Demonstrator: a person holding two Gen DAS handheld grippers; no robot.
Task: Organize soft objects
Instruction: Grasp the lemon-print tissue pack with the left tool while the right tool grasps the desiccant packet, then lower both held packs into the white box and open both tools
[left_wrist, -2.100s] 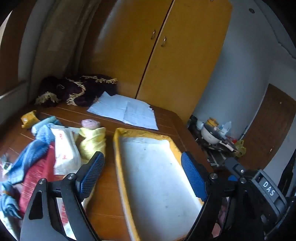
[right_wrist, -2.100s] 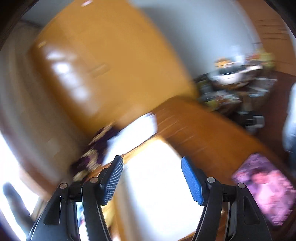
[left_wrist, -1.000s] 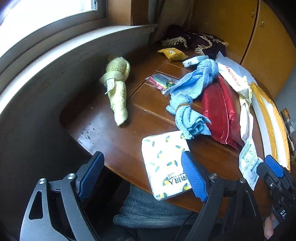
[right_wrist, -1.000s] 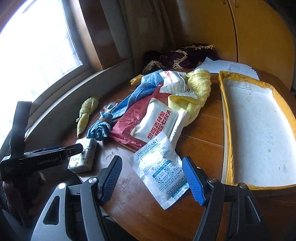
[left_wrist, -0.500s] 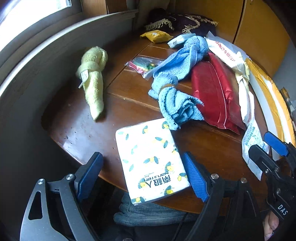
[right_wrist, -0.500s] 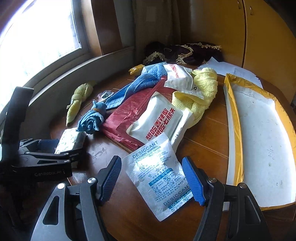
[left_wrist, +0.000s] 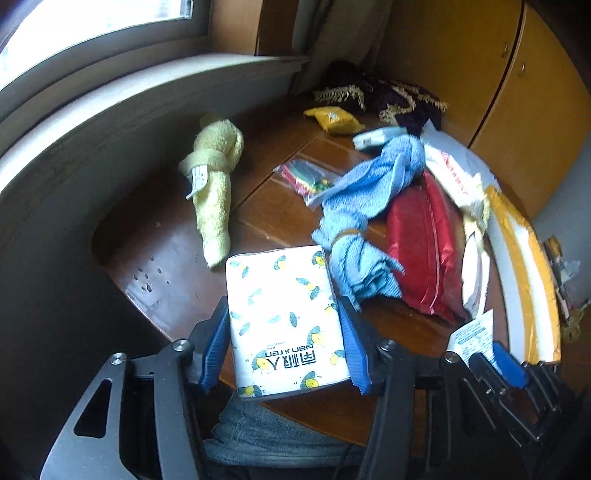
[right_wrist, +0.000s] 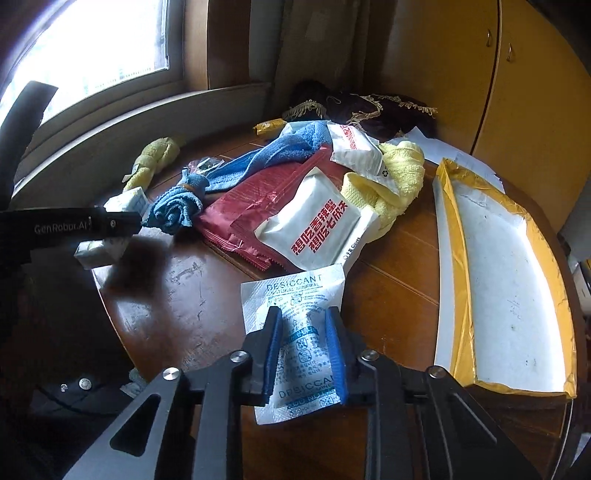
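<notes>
The left gripper (left_wrist: 284, 354) pinches a tissue pack (left_wrist: 284, 314), white with little yellow lemons on it. Its blue pads (left_wrist: 216, 350) press on the pack's two long sides. The pack's long side runs straight ahead from the gripper, and its far end points out over the round wooden table (left_wrist: 258, 210). Its near end hangs off the table edge.

Ahead of this gripper and to its left lies a knotted yellow towel (left_wrist: 214, 184), long and thin, pointing toward the gripper. Straight ahead, just past the pack, sits a bunched blue cloth (left_wrist: 365, 206); its near end touches the pack's far right corner. A small clear bag of colored bits (left_wrist: 306, 177) lies behind the cloth. To the right of the cloth is a shiny red bag (left_wrist: 424, 243).

The right gripper (right_wrist: 304, 354) squeezes a white desiccant packet (right_wrist: 295, 332) that lies flat on the table. The pads are close together, one on each side of the packet's middle, and the packet bulges between them. Its long side runs ahead from the gripper and leans a bit left.

Just past it lies a white snack bag with red letters (right_wrist: 317, 225), on top of the red bag. A folded yellow towel (right_wrist: 395, 181) sits farther ahead. To this gripper's right is a flat white tray with yellow edges (right_wrist: 454, 236), its long side running away from the gripper.
</notes>
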